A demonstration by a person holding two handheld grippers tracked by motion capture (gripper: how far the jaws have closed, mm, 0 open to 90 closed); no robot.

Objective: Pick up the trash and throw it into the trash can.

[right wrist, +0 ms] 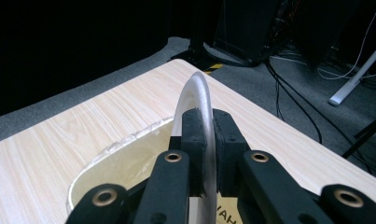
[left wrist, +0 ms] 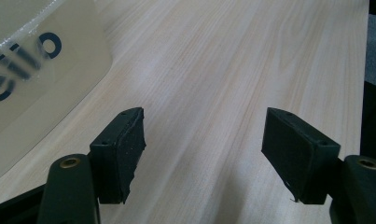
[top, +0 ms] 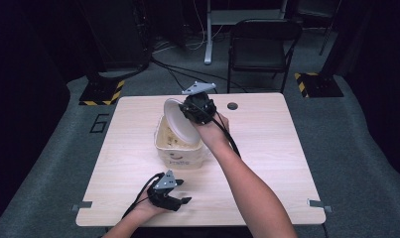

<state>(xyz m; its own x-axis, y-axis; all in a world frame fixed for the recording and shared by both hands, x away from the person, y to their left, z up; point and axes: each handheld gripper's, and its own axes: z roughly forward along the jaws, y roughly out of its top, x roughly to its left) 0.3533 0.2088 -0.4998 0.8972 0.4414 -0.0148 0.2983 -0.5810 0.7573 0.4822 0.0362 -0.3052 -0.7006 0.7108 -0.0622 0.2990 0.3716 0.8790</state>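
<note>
A white round plate (top: pixel 179 120) is held tilted, nearly on edge, over a cream plastic tub (top: pixel 180 154) in the middle of the table. My right gripper (top: pixel 195 110) is shut on the plate's rim. In the right gripper view the plate's edge (right wrist: pixel 198 93) rises between the two closed pads, above the tub's rim (right wrist: pixel 125 140). My left gripper (top: pixel 183 201) rests near the table's front edge, open and holding nothing. In the left gripper view its pads (left wrist: pixel 125 149) stand wide apart over bare wood, with the tub's printed side (left wrist: pixel 31 74) at the left.
The wooden table (top: pixel 267 148) has a round cable hole (top: pixel 232 105) at the back. A black folding chair (top: pixel 262 47) stands behind it, with cables on the floor. Yellow-black striped bases (top: pixel 102 92) sit at both back corners.
</note>
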